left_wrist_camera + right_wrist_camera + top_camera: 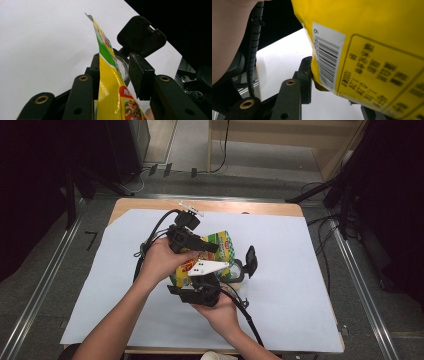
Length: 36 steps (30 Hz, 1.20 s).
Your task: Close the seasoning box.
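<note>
High view: both hands meet over the middle of the table (280,210), which is covered by a white sheet (300,285). The left hand (160,260) carries the left gripper (200,245) on the far side, and the right hand (222,312) brings the right gripper (205,290) in from the near side, its grey three-cornered plate (207,267) on top. Between them sits a yellow and green snack packet (222,242), lifted off the sheet. Just right of the packet there's a clear round container (237,270) with a black flip lid (250,260) standing open.

Left gripper view: the packet (110,87) runs edge-on between the two black jaws, thin rim pointing up and away; the left jaw lies against it, the right one stands a little off, so I cannot tell whether it's truly pinched. The open lid (141,35) sits beyond.

Right gripper view: the packet's barcode side (362,50) looms close, its lower corner touching the left jaw; the other jaw is hidden, so the grip is unclear.
</note>
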Each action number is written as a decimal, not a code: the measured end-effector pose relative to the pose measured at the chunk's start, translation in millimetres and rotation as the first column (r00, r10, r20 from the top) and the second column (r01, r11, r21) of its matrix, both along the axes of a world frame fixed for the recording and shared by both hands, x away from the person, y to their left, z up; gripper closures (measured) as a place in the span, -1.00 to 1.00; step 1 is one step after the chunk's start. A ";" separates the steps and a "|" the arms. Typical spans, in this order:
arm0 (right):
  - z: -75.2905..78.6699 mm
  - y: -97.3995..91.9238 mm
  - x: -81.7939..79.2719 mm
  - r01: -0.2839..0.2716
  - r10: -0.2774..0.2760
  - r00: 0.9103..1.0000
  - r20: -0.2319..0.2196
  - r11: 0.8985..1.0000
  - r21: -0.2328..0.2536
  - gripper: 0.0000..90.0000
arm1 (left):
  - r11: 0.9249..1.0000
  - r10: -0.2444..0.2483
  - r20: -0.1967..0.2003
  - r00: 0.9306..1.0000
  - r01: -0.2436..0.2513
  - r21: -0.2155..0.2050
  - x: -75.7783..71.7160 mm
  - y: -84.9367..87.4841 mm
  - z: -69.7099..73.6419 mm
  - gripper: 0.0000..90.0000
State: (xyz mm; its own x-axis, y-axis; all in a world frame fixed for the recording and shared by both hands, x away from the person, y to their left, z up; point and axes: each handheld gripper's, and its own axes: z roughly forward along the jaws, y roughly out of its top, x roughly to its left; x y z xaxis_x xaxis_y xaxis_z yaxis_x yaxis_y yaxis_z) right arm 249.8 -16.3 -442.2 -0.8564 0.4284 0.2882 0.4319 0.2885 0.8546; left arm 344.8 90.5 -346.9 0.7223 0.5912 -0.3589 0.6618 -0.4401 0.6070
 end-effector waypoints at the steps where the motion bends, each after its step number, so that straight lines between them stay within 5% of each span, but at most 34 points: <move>1: 0.1 0.1 0.0 0.000 0.000 1.000 -0.003 1.000 0.001 0.44 | 1.000 0.000 -0.001 1.000 0.000 0.001 0.0 0.0 0.2 0.48; 20: 0.7 0.2 -1.2 0.004 -0.004 1.000 -0.006 1.000 -0.004 0.44 | 1.000 -0.001 0.002 1.000 0.001 0.007 -0.4 -0.4 0.2 0.48; 27: 0.9 2.2 -4.1 -0.007 0.010 0.999 0.053 0.999 -0.044 0.42 | 1.000 0.002 0.000 1.000 -0.002 0.006 -0.5 -0.5 0.4 0.48; 36: 0.9 1.5 -3.5 0.003 -0.002 0.999 0.043 0.999 -0.039 0.44 | 1.000 0.001 0.000 1.000 -0.001 0.003 0.1 -0.8 0.1 0.48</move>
State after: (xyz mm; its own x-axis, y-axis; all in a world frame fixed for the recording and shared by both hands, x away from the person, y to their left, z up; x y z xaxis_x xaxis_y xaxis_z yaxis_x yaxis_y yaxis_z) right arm 246.3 -14.8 -441.3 -0.8666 0.4406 0.2342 0.3956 0.3206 0.8606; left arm 344.9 89.7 -346.8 0.7214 0.5933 -0.3572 0.6626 -0.4413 0.6052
